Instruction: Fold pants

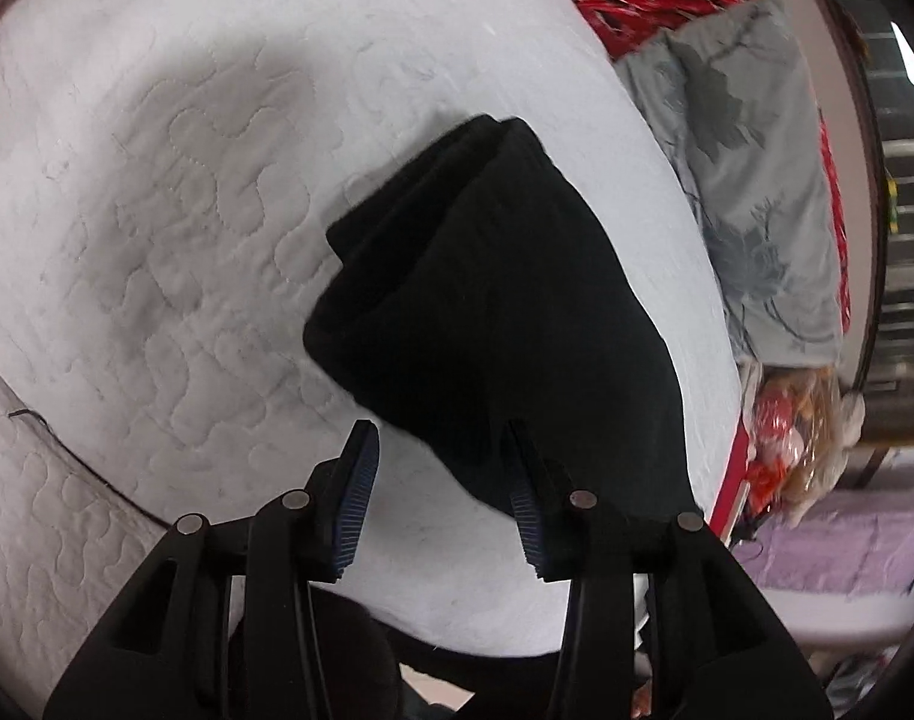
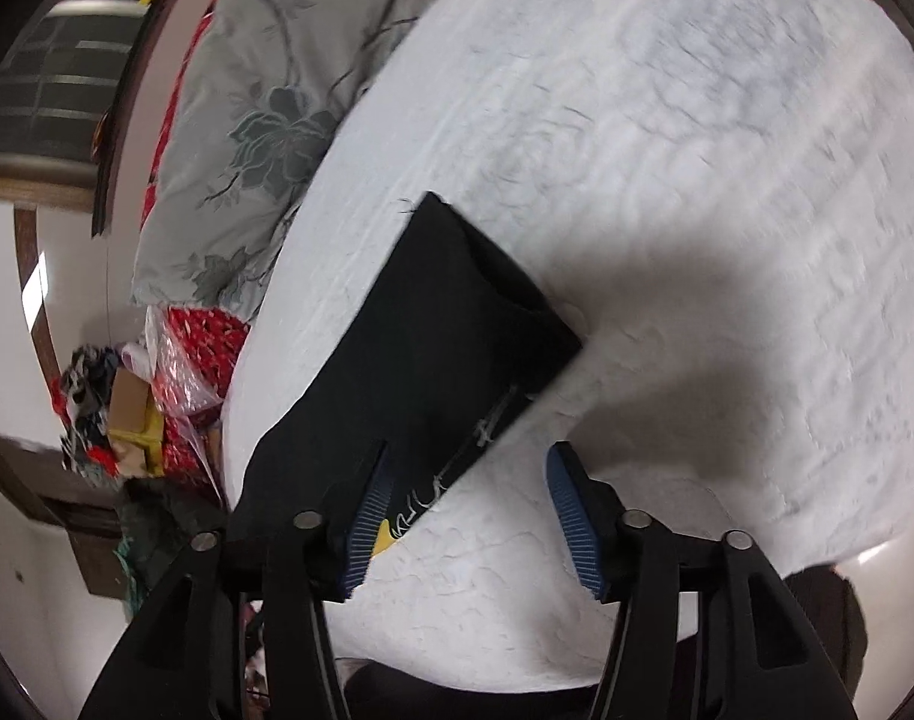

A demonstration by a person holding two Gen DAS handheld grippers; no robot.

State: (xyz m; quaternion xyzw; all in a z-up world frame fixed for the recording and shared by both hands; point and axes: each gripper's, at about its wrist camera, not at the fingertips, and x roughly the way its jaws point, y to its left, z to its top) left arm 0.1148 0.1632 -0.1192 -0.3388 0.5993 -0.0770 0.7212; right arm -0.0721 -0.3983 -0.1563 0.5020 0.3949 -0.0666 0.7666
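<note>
1. Left hand-held gripper [image 1: 441,501] – jaws apart, gripping nothing, above white mattress [image 1: 156,210].
2. Folded black pants [image 1: 493,312] lying flat on mattress – near end hidden behind gripper fingers.
3. Right hand-held gripper [image 2: 469,513] likewise open, empty; surroundings blurred.

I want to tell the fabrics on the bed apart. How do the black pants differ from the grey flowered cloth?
The black pants are plain and dark; the grey flowered cloth is pale with a flower print. The pants lie folded into a compact, layered bundle; the cloth lies loose and rumpled. The pants rest out on the white quilted mattress; the cloth sits along its edge. Neither is held by a gripper.
</note>
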